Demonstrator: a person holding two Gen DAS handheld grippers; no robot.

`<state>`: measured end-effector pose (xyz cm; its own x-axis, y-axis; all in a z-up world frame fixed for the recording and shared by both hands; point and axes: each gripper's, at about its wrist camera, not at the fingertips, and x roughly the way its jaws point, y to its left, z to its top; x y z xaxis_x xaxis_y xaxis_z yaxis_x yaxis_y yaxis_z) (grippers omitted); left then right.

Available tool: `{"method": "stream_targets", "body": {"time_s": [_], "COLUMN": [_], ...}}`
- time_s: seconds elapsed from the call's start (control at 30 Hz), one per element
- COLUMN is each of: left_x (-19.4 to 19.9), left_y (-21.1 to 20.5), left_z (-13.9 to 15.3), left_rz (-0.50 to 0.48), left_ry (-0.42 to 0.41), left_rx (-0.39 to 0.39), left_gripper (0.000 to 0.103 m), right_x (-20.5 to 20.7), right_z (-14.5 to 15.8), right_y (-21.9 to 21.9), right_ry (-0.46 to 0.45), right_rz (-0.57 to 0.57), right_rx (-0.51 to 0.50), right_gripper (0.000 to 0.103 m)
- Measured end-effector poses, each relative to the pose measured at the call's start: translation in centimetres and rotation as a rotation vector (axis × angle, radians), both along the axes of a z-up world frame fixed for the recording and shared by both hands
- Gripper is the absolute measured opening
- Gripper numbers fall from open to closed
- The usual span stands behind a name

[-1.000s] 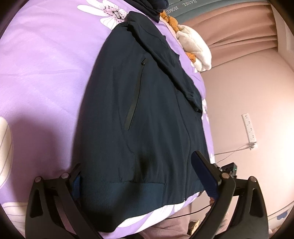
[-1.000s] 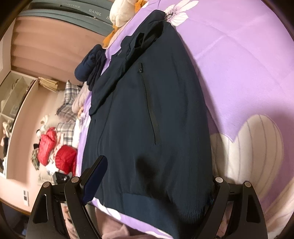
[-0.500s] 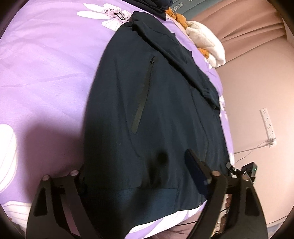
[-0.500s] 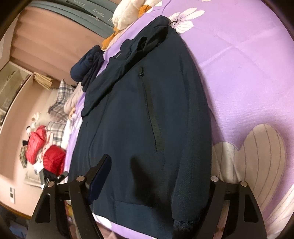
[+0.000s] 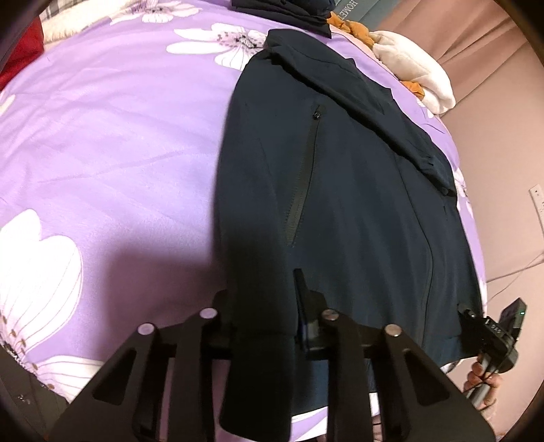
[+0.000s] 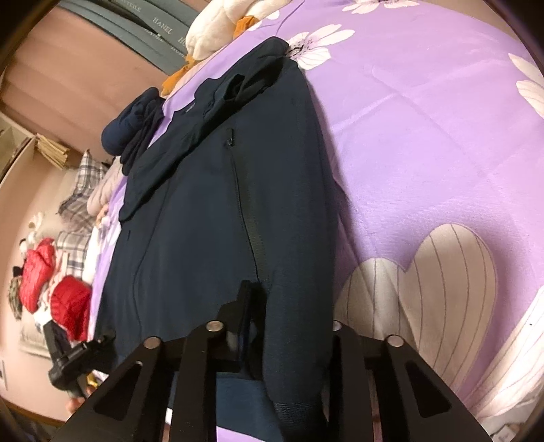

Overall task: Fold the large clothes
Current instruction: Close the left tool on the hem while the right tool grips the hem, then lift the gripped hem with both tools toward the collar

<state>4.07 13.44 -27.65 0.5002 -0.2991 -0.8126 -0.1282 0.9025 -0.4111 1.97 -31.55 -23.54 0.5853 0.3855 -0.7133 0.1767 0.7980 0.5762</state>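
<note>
A dark navy zip jacket (image 5: 340, 204) lies flat on the purple flowered bedspread (image 5: 119, 153), collar far, hem near, one sleeve folded across its chest. My left gripper (image 5: 263, 306) is closing on the hem's left corner, with a fold of fabric bunched between its pads. In the right wrist view the jacket (image 6: 204, 221) fills the middle, and my right gripper (image 6: 292, 312) is closing on the hem's right corner with fabric pinched in it; its right finger is hidden by cloth. Each view shows the other gripper at the hem's opposite end (image 5: 489, 333) (image 6: 78, 360).
A cream plush blanket (image 5: 414, 71) and a dark clothes pile (image 5: 292, 10) sit past the collar. Red puffer jackets (image 6: 68, 302) and plaid cloth (image 6: 81, 183) lie beyond the bed's edge. A power strip (image 5: 537, 200) hangs on the pink wall.
Both grippers went from wide open astride the hem to closed on it, each gathering a fold of jacket fabric. Both also tilted, so the views swung across the bed.
</note>
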Motion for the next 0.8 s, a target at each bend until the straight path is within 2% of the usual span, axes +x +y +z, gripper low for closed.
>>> {"method": "stream_targets", "body": {"time_s": [0.13, 0.3, 0.43, 0.8], "left_x": [-0.4, -0.7, -1.1, -1.1], "left_y": [-0.8, -1.5, -2.3, -3.1], "left_z": [0.9, 2.5, 3.7, 4.5], "left_rz": [-0.006, -0.015, -0.021, -0.026], "left_ry": [-0.042, -0.104, -0.15, -0.17], "left_rx": [0.052, 0.097, 0.17, 0.217], "left_gripper": [0.016, 0.015, 0.015, 0.014], "right_x": [-0.3, -0.5, -0.6, -0.7], "right_z": [0.9, 2.3, 3.2, 4.2], "right_y": [0.6, 1.0, 1.5, 2.7], "right_ry": [-0.022, -0.071, -0.102, -0.147], "right_rz": [-0.011, 0.006, 0.016, 0.037], "right_rx": [-0.035, -0.038, -0.03, -0.016], "right_gripper": [0.016, 0.015, 0.015, 0.014]}}
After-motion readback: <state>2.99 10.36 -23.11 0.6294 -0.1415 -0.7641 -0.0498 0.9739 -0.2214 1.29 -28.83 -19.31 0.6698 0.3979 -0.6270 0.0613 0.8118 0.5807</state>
